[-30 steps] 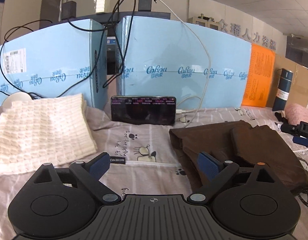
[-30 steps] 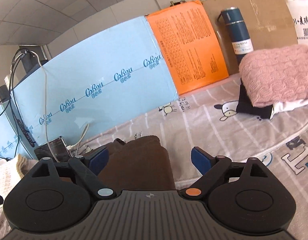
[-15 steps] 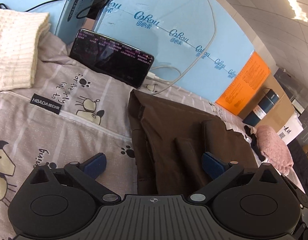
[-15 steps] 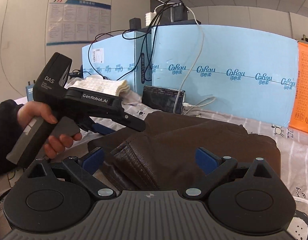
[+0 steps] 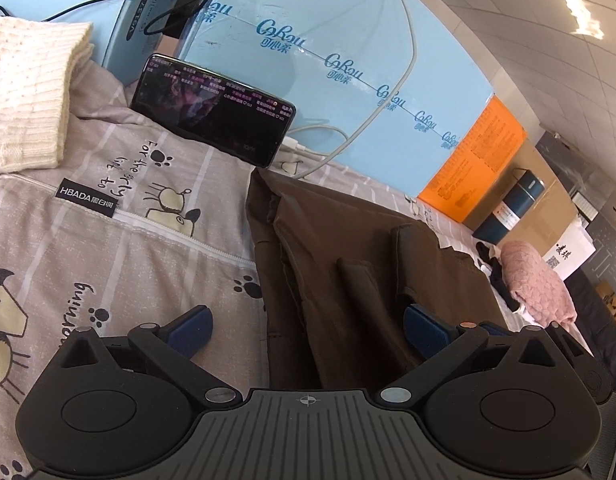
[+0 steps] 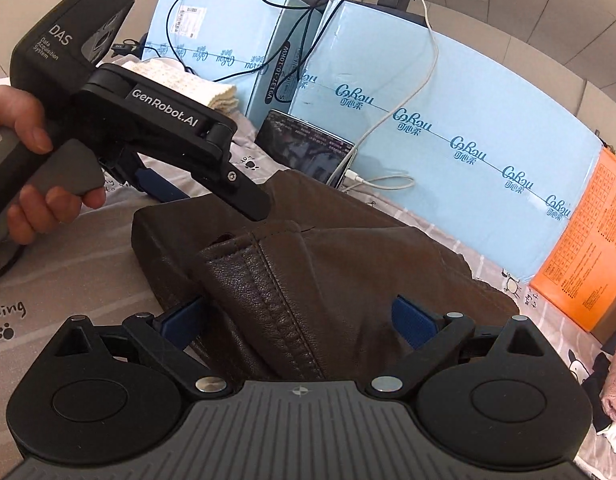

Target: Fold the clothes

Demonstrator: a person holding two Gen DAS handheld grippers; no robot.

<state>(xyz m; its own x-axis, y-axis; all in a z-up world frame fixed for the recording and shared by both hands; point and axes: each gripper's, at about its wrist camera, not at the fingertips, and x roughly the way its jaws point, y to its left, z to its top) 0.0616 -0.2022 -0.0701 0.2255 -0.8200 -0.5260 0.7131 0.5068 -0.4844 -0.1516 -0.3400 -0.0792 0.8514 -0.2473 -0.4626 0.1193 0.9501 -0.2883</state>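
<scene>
Both spread wide, holding nothing: left hand-held gripper (image 5: 305, 326) and right hand-held gripper (image 6: 297, 322) over brown jacket (image 6: 328, 264), its near edge hidden beneath.

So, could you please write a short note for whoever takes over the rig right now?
Left tongs: open, empty, over the left edge of the brown jacket.
Right tongs: open, empty, straddling a raised jacket fold.
Jacket lies partly folded on the sheet, in front of the phone.
Done: cream knit folded far left; pink knit on a pile at right.
Left: grip the jacket and finish folding.
</scene>
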